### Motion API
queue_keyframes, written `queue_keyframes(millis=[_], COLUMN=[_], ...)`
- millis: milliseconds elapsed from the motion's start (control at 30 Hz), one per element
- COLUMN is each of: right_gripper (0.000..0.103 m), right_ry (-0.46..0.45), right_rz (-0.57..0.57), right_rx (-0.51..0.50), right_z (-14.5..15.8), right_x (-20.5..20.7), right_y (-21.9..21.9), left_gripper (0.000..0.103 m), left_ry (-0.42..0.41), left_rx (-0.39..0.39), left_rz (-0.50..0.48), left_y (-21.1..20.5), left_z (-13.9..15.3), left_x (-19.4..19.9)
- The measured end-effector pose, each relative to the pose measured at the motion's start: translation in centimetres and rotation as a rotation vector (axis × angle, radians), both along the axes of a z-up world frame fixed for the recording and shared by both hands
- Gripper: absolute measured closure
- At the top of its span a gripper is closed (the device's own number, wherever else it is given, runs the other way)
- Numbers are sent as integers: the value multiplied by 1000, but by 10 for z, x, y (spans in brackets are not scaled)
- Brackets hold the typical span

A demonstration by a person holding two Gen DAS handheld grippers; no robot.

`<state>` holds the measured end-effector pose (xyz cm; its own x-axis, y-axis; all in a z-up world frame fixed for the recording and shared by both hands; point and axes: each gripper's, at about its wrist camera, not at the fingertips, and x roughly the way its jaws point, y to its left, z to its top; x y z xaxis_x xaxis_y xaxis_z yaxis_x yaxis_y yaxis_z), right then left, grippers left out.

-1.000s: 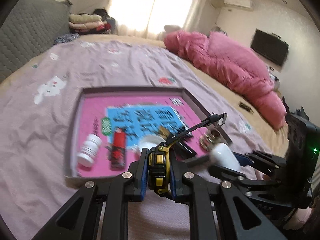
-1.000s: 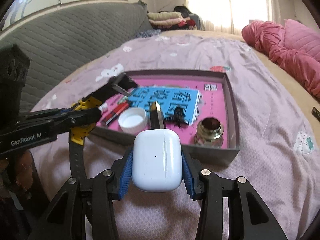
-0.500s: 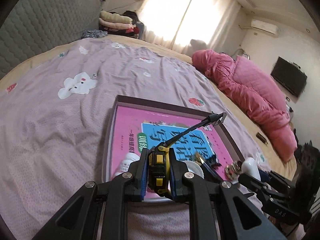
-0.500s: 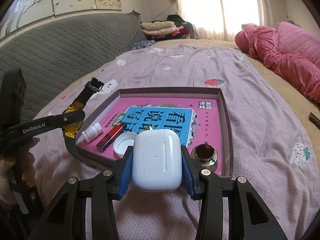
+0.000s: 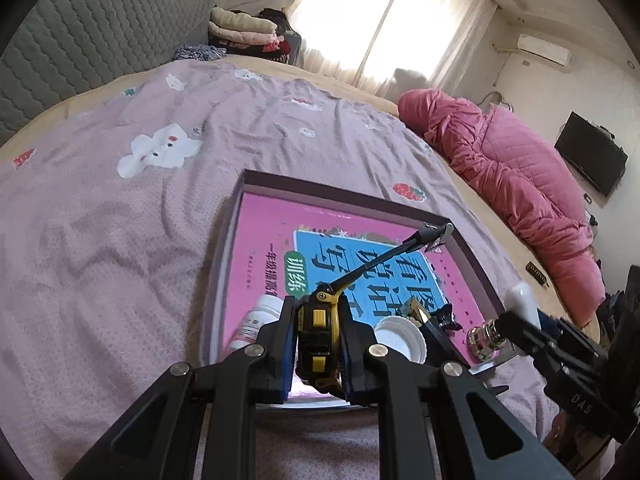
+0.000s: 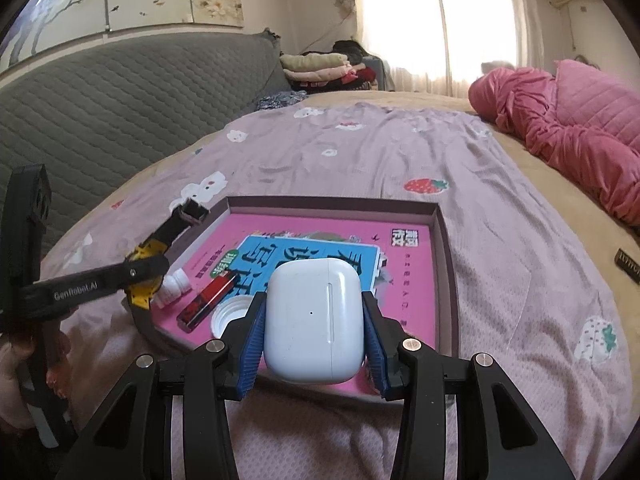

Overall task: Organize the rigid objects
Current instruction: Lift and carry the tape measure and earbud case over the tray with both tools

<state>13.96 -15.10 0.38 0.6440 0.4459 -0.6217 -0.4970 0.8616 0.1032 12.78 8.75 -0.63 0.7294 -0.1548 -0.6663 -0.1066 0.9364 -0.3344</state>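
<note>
My left gripper (image 5: 318,346) is shut on a black and yellow wristwatch (image 5: 320,332), strap sticking up, held above the near left edge of a shallow box (image 5: 240,200). My right gripper (image 6: 314,340) is shut on a white earbud case (image 6: 314,320), held above the box's (image 6: 444,240) near edge. The box holds a pink and blue book (image 6: 320,248), a white pill bottle (image 5: 256,320), a red lipstick (image 6: 208,298), a white cap (image 5: 398,338), a metal piece (image 5: 482,338) and a dark clip (image 5: 424,312). The watch also shows in the right wrist view (image 6: 146,276).
The box lies on a bed with a mauve patterned blanket (image 6: 400,148). A grey quilted headboard (image 6: 100,108) is on the left, a pink duvet (image 6: 568,132) on the right. A small dark object (image 6: 628,268) lies at the bed's right edge. Folded clothes (image 6: 320,68) are at the back.
Both grippers have lifted and pulled back from the box with their objects still held. The cameras have tilted up, so the box sits lower in view.
</note>
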Motion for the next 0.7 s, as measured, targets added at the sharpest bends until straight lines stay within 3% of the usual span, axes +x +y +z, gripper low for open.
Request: queue_keyframes(millis=[700], right_gripper=[58], right_ry=[74], right_rz=[-5], right_rx=[-2], right_z=[-18], right_x=[21], right_y=[9], left_gripper=[85], left_ry=[42], left_rx=[65], left_rz=[27], left_y=[-4], left_z=[-13], left_x=[17])
